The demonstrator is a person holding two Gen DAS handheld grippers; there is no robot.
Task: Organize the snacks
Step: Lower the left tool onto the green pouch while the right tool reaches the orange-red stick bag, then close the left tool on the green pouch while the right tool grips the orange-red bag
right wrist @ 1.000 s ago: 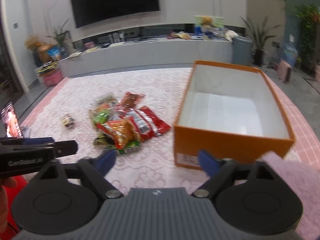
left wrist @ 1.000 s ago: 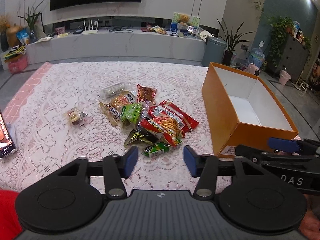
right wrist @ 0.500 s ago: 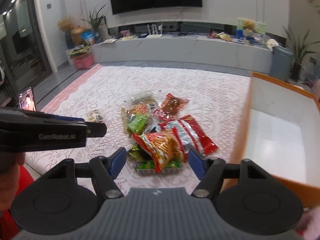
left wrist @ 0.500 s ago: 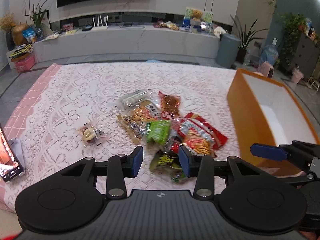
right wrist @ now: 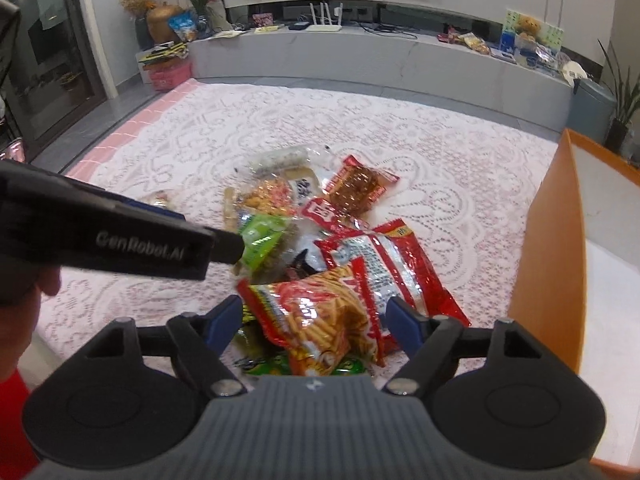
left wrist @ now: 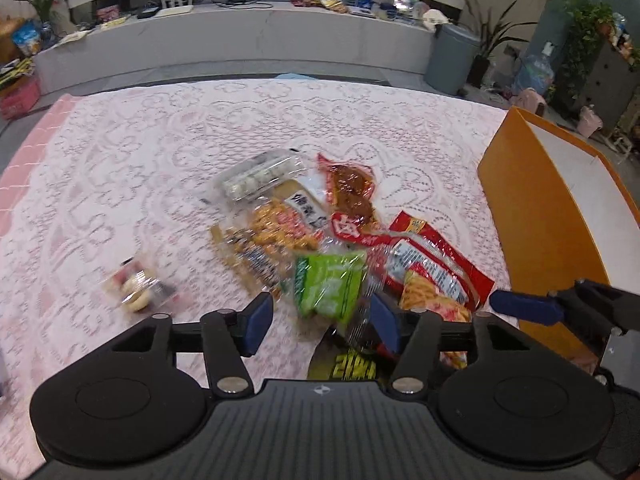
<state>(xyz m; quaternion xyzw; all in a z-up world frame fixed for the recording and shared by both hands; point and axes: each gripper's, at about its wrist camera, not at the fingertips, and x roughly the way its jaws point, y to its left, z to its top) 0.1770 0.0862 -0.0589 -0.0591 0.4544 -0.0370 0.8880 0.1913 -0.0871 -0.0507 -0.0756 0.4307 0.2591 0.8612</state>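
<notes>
Snack pile mid-table, left of orange box (right wrist: 548, 264). Right gripper (right wrist: 316, 320) nearer: jaws opening, nothing clamped, straddling orange stick-snack bag (right wrist: 320, 320), long axis near-to-far. Left gripper (left wrist: 322, 322) opening, empty, over green packet (left wrist: 328, 284).

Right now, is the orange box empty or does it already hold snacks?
Cannot tell fully. The orange box shows only bare white inside where visible, but most of its interior lies beyond the frame. The snack pile lies on the tablecloth.
</notes>
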